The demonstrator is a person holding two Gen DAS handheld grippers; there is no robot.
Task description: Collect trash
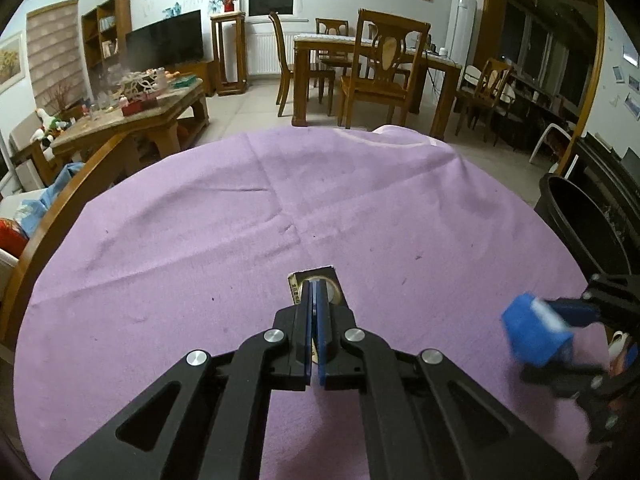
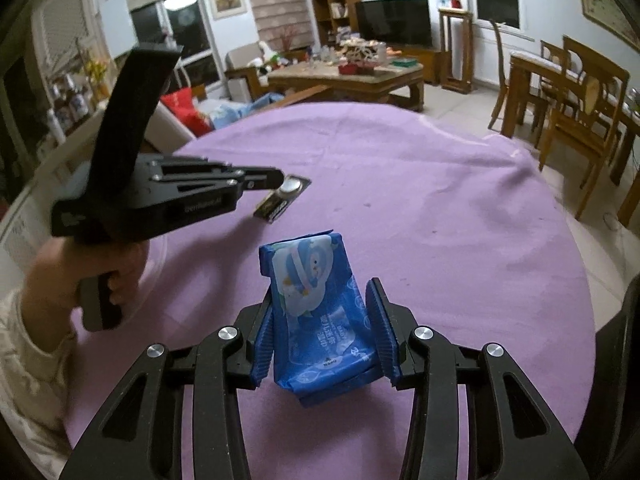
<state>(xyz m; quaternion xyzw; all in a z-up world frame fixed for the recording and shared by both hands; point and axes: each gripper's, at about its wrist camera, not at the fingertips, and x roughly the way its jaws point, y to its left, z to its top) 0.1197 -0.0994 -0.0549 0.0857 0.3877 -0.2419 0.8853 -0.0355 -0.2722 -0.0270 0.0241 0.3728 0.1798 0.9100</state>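
A small battery card (image 1: 298,280) with a coin cell lies on the purple tablecloth (image 1: 240,220). My left gripper (image 1: 316,296) is shut on it, pads pinching the card's near part. From the right wrist view the left gripper (image 2: 280,184) meets the same battery card (image 2: 276,208), and a hand (image 2: 80,272) holds its grip. My right gripper (image 2: 320,292) is shut on a blue wet-wipe pack (image 2: 316,304), held upright just above the cloth (image 2: 400,180). In the left wrist view that pack (image 1: 532,332) and the right gripper (image 1: 560,336) appear blurred at the right.
A black bin (image 1: 580,224) stands off the table's right edge and shows again as a dark bin wall (image 2: 624,360). A wooden chair back (image 1: 60,208) curves along the table's left side. A dining table with chairs (image 1: 376,68) and a cluttered coffee table (image 1: 132,112) lie beyond.
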